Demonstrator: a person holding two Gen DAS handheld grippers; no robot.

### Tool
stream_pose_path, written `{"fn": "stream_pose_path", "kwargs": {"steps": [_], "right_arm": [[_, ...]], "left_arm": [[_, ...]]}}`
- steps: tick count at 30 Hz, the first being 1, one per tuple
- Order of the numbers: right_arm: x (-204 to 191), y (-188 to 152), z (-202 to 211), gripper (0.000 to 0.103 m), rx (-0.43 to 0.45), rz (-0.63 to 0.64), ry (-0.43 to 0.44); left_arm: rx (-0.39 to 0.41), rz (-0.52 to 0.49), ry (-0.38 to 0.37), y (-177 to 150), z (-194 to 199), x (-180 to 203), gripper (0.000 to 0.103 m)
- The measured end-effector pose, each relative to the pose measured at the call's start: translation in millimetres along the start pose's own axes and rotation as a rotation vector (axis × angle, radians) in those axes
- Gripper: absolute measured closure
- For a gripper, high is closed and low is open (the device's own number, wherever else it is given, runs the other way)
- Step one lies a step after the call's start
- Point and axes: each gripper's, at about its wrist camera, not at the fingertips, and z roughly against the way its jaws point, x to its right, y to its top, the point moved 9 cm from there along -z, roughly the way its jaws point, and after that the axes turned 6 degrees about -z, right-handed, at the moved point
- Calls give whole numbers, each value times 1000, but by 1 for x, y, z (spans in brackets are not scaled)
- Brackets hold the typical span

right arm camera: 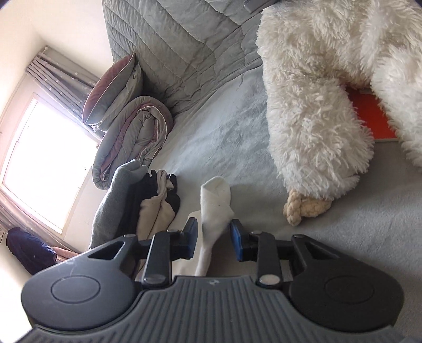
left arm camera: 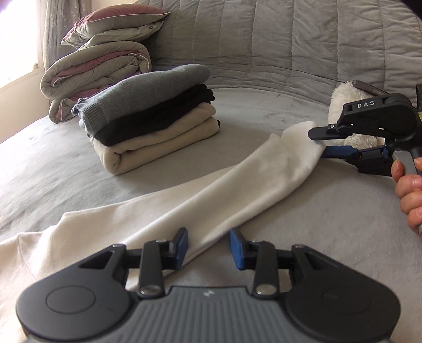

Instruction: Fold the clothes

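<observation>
Right claw (right arm camera: 213, 238): open, its 2 blue pads straddling the cuff end of the white sleeve (left arm camera: 237, 182); in the left wrist view the cuff sits between the upper and lower fingers, and it cannot be told whether the pads are pressing on it yet.
Left claw (left arm camera: 208, 245): open and holding nothing, poised just above the lower stretch of the same sleeve, 1 pad on either side of its edge.
Garment: a cream long-sleeved top (left arm camera: 39, 253) is spread on the grey bed (left arm camera: 303, 237), its body at the near left and 1 sleeve stretched diagonally toward the right claw.
Stack: 4 or so folded pieces (left arm camera: 147, 124) are piled well apart from the sleeve, a grey knit on top, black beneath, cream at the bottom.
Beyond: a fluffy white plush toy (right arm camera: 329, 105) lies just past the cuff; a rolled duvet (left arm camera: 97, 68) and a pillow (left arm camera: 116, 23) rest against the quilted backrest.
Risk, slip: with only the tip of the cuff between the pads, the thin cloth is likely to slide out if lifted.
Risk, drag: a pull on the cuff with the left claw unclosed could shift the whole top and wrinkle the body.
Risk, snag: a wide swing could brush the plush toy.
</observation>
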Motion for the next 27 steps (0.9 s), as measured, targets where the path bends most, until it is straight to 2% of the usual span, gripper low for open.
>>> {"fn": "stream_pose_path", "kwargs": {"steps": [2,3,5,8,10,13,14,15,16,17,18,19,22,25,27], "right_arm": [[-2,1,1,92,0,46,-32],[-3,2,1,93,0,68,-48],[-6,3,2,94,-1,114,-81],[-8,5,11,95,10,228,-147],[-7,6,15,96,9,283,-174],[-7,7,17,96,4,327,-187],[-7,8,18,96,2,342,-192],[-7,8,19,91,0,357,-196],[-7,9,20,81,-1,372,-201],[-7,9,21,81,-3,387,-206],[-7,10,22,81,-5,402,-210],[-7,10,23,81,-7,416,-215],[-8,11,25,81,-10,458,-223],[-18,10,23,81,5,476,-174],[-26,-1,16,81,-14,534,-143]], "left_arm": [[-2,-19,-6,3,-2,5,88],[3,-21,-5,6,-1,6,96],[24,-11,-15,11,4,6,97],[57,20,-76,14,14,5,98],[17,-1,-145,8,14,12,98],[-29,-59,-209,-2,13,21,95],[-30,-48,-232,-2,15,21,94],[-29,-31,-255,-2,18,21,92],[-22,-6,-289,-1,21,21,85],[-9,12,-302,1,24,20,81],[5,18,-295,2,26,19,72],[19,22,-285,4,28,18,69],[27,50,-270,7,26,14,69],[23,82,-252,6,22,10,69],[17,96,-246,4,18,10,69]]}}
